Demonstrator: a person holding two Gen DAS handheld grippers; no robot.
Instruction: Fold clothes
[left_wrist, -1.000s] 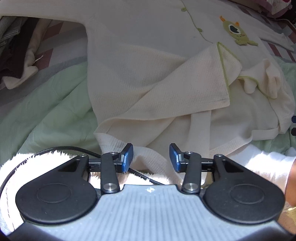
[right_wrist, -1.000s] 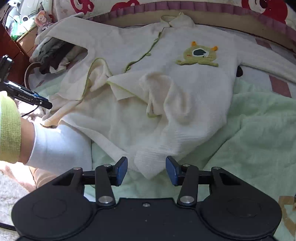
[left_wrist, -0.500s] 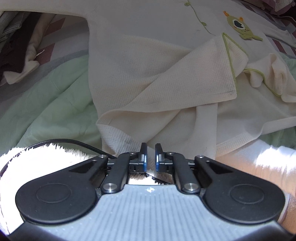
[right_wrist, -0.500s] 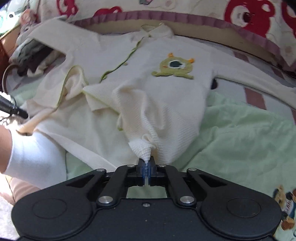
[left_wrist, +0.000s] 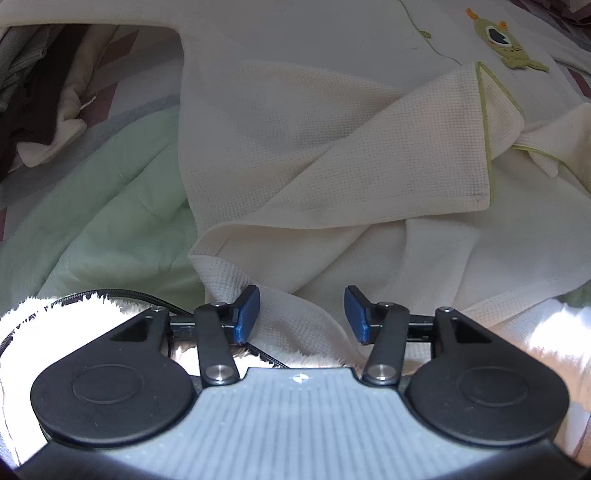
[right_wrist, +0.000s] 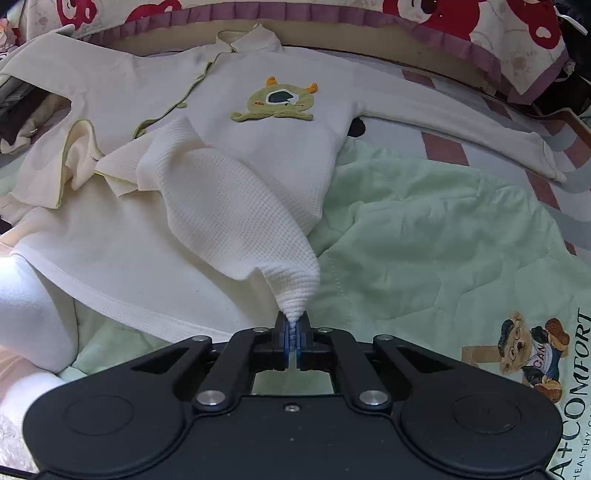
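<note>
A cream waffle-knit baby garment with a green monster patch lies spread on a pale green quilt. My right gripper is shut on the garment's lower right corner, which rises in a peak from the pads. In the left wrist view the same garment fills the frame, its front flap folded over with green trim. My left gripper hovers over the lower left hem; its jaws are opening, the hem lies between them, and the pads do not press on it.
A pile of dark and grey clothes lies at the far left. A bear-print pillow edge with purple frill runs along the back. A person's white-socked foot rests at the left. A black cable crosses a white fluffy cloth.
The left gripper shut near the hem half a second ago and has now spread again. The right gripper closed on the lower right corner and has drawn it up and toward me.
</note>
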